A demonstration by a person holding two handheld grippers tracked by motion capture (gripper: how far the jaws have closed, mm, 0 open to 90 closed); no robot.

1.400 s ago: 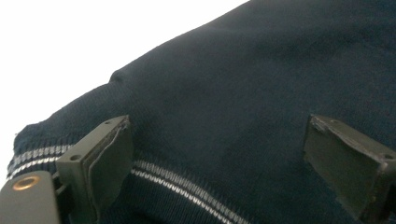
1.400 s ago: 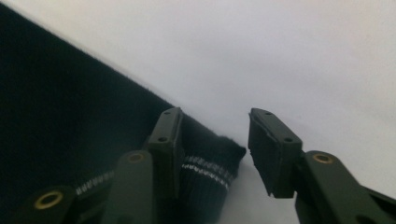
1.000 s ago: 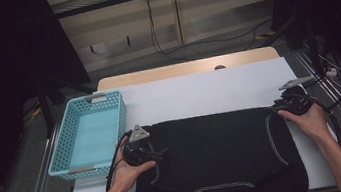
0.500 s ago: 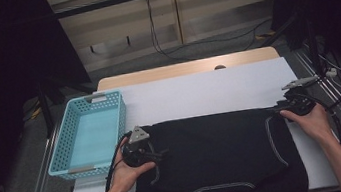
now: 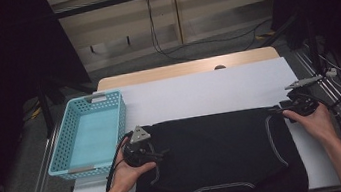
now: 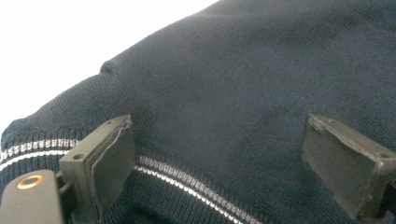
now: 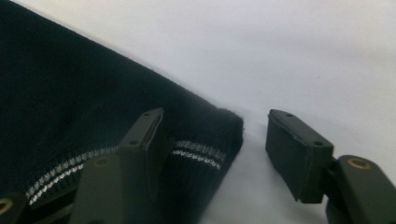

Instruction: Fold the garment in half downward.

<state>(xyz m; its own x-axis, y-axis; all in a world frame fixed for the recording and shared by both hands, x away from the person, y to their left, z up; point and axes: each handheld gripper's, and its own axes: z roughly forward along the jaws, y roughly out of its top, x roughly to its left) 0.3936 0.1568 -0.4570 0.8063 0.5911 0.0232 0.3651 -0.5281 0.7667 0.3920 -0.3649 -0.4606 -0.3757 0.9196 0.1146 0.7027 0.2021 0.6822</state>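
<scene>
A dark navy knitted garment with thin white stripes lies spread flat on the white table. My left gripper rests on its left part, open; in the left gripper view the gripper has its jaws wide apart just above the knit and a white stripe. My right gripper is at the garment's far right corner, open. In the right gripper view that gripper straddles the striped corner edge, one jaw over the cloth and the other over bare table.
A light blue plastic basket stands at the table's left edge, beside the garment. Behind the garment the white table surface stretches to a wooden strip. Cables trail off the right side. Metal rails flank the table.
My right gripper has shifted slightly rightward and down along the garment's right corner. The left gripper and the garment stay as they were.
</scene>
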